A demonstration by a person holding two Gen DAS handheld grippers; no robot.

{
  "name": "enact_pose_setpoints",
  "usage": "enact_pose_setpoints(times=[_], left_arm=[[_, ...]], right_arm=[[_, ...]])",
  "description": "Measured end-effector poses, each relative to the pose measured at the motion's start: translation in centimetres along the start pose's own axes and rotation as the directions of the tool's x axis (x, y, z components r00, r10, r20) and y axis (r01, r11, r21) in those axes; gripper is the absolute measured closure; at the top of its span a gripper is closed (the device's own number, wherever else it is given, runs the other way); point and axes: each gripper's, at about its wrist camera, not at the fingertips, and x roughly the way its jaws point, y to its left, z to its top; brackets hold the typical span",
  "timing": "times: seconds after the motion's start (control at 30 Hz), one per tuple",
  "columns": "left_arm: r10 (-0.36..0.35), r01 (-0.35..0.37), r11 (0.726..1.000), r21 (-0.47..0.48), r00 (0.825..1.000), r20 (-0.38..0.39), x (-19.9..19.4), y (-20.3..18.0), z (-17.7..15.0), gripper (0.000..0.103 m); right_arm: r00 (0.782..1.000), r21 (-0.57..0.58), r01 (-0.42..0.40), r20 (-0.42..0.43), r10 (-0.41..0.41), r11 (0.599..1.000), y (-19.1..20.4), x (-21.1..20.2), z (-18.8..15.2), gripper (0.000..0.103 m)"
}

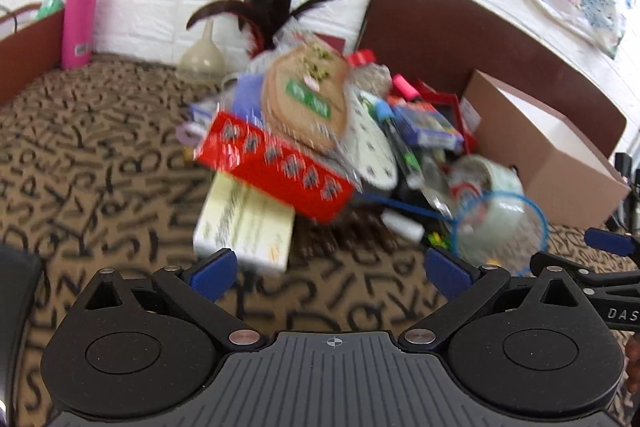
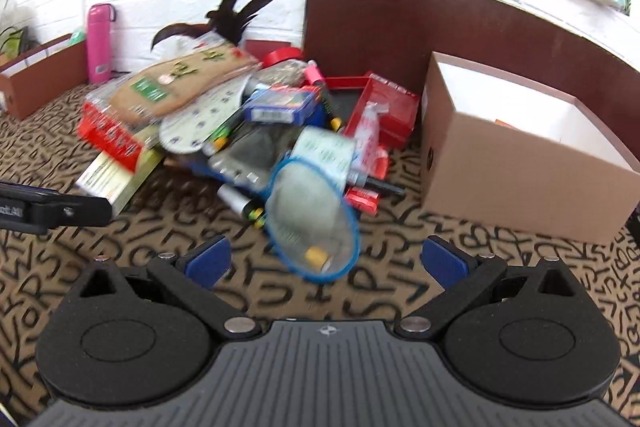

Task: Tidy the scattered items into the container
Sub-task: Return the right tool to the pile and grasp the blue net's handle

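Judging by the heap of scattered items [image 2: 256, 123] left of the nearly empty cardboard box [image 2: 520, 155], tidying has barely begun, with left tongs [image 1: 332, 267] and right tongs [image 2: 326, 259] both spread, holding nothing.

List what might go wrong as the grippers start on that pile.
1. The pile is stacked loosely: the red box leans on the pale box, so pulling a lower item may topple things.
2. The blue-rimmed net lies over small items and could snag or drag them.
3. Both the left gripper and right gripper are open and close together; they might collide.
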Motion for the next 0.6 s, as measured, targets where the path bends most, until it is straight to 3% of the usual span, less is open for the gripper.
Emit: enact_pose_setpoints(times=[0.13, 0.23, 0.3, 0.33, 0.4, 0.43, 0.6], left_arm=[[-0.019, 0.020, 1.000, 0.016, 1.000, -0.022, 1.4, -0.4, 0.8, 0.000], [-0.015, 0.017, 0.999, 0.049, 0.999, -0.038, 1.9, -0.9, 0.4, 0.000], [-0.004, 0.007, 0.998, 0.055, 0.998, -0.057, 2.1, -0.8, 0.0, 0.000], [-0.001, 0.004, 0.999, 0.046, 0.998, -0.063, 2.1, -0.7, -0.1, 0.000], [-0.003, 0.005, 1.000, 0.019, 0.997, -0.075, 2.1, -0.3, -0.3, 0.000], [-0.004, 0.004, 1.000, 0.008, 0.997, -0.082, 2.1, -0.1, -0.4, 0.000], [-0.005, 0.005, 1.000, -0.002, 0.996, -0.091, 1.5, 0.0, -0.9, 0.000]], right_arm=[[1.000, -0.035, -0.017, 0.007, 0.017, 0.999, 0.0, 2.2, 1.0, 0.006], [0.999, -0.049, -0.031, -0.017, 0.030, 0.998, 0.4, 4.0, 1.5, 0.017], [0.996, -0.035, -0.078, -0.043, 0.077, 0.996, 0.5, 4.6, 1.5, 0.047], [0.995, -0.023, -0.091, -0.047, 0.090, 0.996, 0.5, 4.6, 1.4, 0.049], [0.991, -0.006, -0.123, -0.045, 0.123, 0.992, 0.6, 4.2, 1.0, 0.078], [0.987, -0.001, -0.150, -0.051, 0.149, 0.989, 0.7, 3.9, 0.7, 0.085], [0.972, -0.081, -0.220, -0.102, 0.212, 0.972, 2.0, 1.7, -1.9, 0.089]])
